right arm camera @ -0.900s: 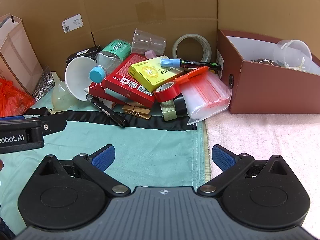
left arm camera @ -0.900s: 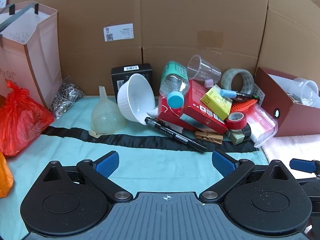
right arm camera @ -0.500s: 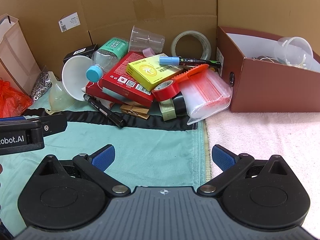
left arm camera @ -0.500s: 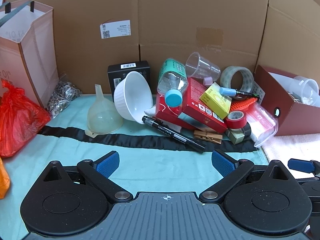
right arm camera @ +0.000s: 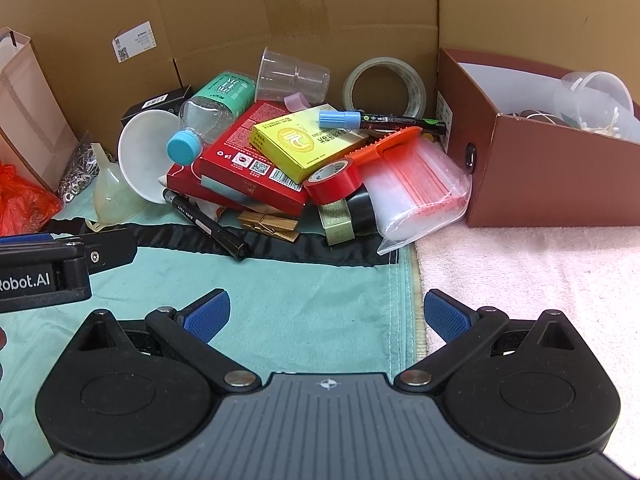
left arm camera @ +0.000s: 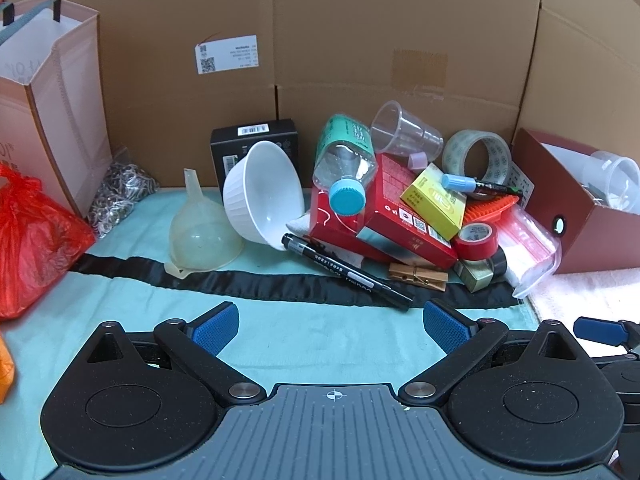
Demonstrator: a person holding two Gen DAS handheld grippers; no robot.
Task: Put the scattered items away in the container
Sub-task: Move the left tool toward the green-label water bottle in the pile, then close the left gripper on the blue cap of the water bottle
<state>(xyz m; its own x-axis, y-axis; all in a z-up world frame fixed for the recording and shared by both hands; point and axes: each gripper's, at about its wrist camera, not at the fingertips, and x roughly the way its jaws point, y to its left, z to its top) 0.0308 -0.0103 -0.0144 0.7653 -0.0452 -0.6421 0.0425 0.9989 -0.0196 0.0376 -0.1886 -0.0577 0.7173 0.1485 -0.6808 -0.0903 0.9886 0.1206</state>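
A pile of items lies on the green cloth: a white bowl [left arm camera: 264, 192], a clear funnel [left arm camera: 202, 232], a black marker [left arm camera: 346, 272], a bottle with a blue cap [left arm camera: 346, 168], red boxes [left arm camera: 400, 216], a yellow box [right arm camera: 306, 142], red tape [right arm camera: 332, 178], a clothes peg [right arm camera: 268, 224] and a zip bag [right arm camera: 416, 184]. The brown box [right arm camera: 540, 176] stands at the right with a clear cup [right arm camera: 592, 96] inside. My left gripper [left arm camera: 330, 326] is open and empty in front of the pile. My right gripper [right arm camera: 326, 314] is open and empty, also short of the pile.
Cardboard walls [left arm camera: 360, 40] close the back. A paper bag [left arm camera: 48, 100], a red plastic bag [left arm camera: 28, 240] and a bag of metal rings [left arm camera: 120, 192] sit at the left. A pink towel [right arm camera: 540, 280] lies at the right. The left gripper's side [right arm camera: 44, 276] shows in the right wrist view.
Both grippers have moved a little forward toward the pile. The left view has shifted slightly left-to-right. Both stay open and empty.
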